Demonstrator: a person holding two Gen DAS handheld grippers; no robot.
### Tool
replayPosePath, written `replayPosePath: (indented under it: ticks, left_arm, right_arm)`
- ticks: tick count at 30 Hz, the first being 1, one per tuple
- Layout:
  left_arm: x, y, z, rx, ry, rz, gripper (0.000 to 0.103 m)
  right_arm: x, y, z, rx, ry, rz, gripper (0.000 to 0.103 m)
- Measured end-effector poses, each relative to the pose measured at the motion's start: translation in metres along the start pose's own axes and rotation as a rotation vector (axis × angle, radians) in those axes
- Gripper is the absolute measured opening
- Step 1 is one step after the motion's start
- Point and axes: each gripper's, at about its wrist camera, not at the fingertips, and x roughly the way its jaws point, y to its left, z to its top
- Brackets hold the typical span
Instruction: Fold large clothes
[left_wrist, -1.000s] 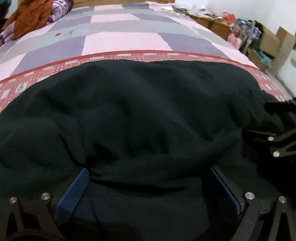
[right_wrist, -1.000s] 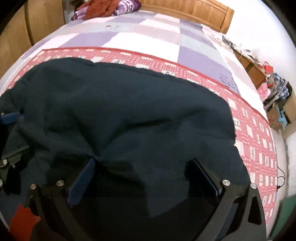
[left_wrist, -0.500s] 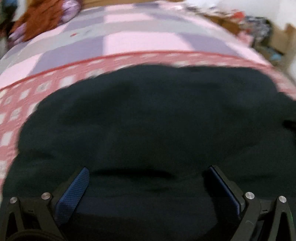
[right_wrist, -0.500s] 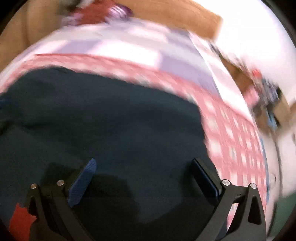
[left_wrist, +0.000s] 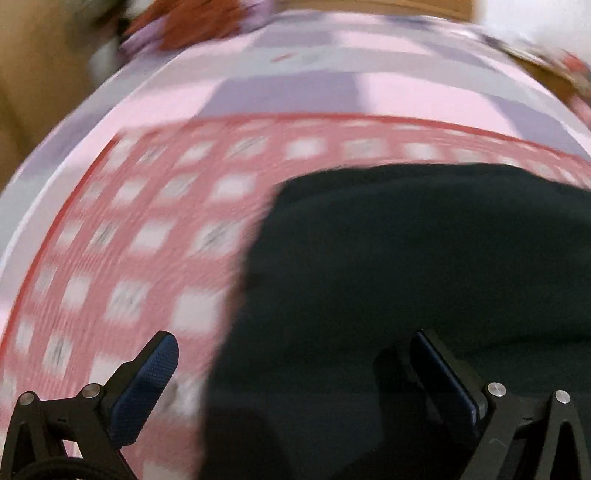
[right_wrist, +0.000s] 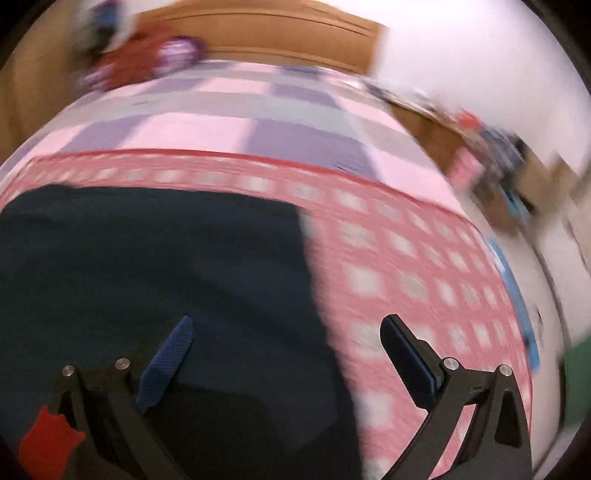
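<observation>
A large dark garment lies flat on the bed; it also shows in the right wrist view. My left gripper is open and empty above the garment's left edge, its left finger over the bedspread and its right finger over the cloth. My right gripper is open and empty above the garment's right edge, its left finger over the cloth and its right finger over the bedspread. Both views are blurred by motion.
The bed has a red-and-white checked band near me and pink, grey and purple squares farther off. Orange and purple cloth lies by the wooden headboard. Cluttered furniture stands right of the bed.
Both grippers have pulled apart and back: the left swung to the garment's left edge, the right to its right edge. The bunched cloth between the fingers now lies flat.
</observation>
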Motion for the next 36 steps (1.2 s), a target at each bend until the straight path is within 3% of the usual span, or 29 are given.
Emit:
replayPosePath:
  ticks: [4, 6, 8, 10, 14, 18, 20, 22, 24, 27, 30, 32, 34, 36]
  left_arm:
    - [0.010, -0.066, 0.033, 0.111, -0.029, -0.121, 0.103]
    - [0.025, -0.078, 0.040, 0.128, 0.001, -0.105, 0.103]
    - [0.046, -0.077, 0.042, 0.110, 0.067, -0.081, 0.103]
    - [0.058, -0.047, 0.042, 0.017, 0.096, -0.054, 0.103]
    - [0.068, 0.014, 0.026, -0.146, 0.141, 0.021, 0.103]
    - [0.080, 0.046, 0.014, -0.277, 0.216, 0.049, 0.103]
    - [0.073, 0.037, 0.019, -0.241, 0.212, 0.077, 0.103]
    - [0.049, 0.028, 0.021, -0.207, 0.162, 0.084, 0.103]
    - [0.000, 0.016, 0.014, -0.175, 0.043, 0.019, 0.103]
    - [-0.062, -0.018, -0.013, -0.095, -0.051, -0.059, 0.103]
    - [-0.101, -0.068, -0.059, 0.005, -0.047, -0.147, 0.103]
    - [-0.108, -0.096, -0.089, 0.066, -0.036, -0.166, 0.103]
    - [-0.103, -0.107, -0.108, 0.090, -0.015, -0.150, 0.103]
    - [-0.096, -0.099, -0.124, 0.074, -0.030, -0.145, 0.103]
  right_arm:
    - [0.016, 0.066, 0.038, -0.083, 0.007, 0.139, 0.103]
    - [0.032, 0.086, 0.050, -0.110, 0.031, 0.177, 0.103]
    - [0.057, 0.087, 0.052, -0.149, 0.079, 0.160, 0.103]
    - [0.079, 0.050, 0.048, -0.097, 0.130, 0.116, 0.103]
    - [0.105, -0.063, 0.029, 0.198, 0.239, -0.068, 0.103]
    - [0.117, -0.114, -0.007, 0.251, 0.387, -0.195, 0.103]
    - [0.097, -0.119, -0.014, 0.268, 0.318, -0.203, 0.102]
    - [0.063, -0.114, -0.013, 0.276, 0.183, -0.238, 0.103]
    - [0.016, -0.094, -0.015, 0.258, 0.036, -0.188, 0.103]
    - [-0.047, -0.030, -0.027, 0.120, -0.103, -0.009, 0.103]
    - [-0.083, 0.047, -0.051, -0.058, -0.149, 0.146, 0.103]
    - [-0.100, 0.106, -0.074, -0.203, -0.159, 0.253, 0.103]
    - [-0.102, 0.145, -0.101, -0.346, -0.154, 0.281, 0.103]
    - [-0.094, 0.152, -0.116, -0.385, -0.135, 0.255, 0.103]
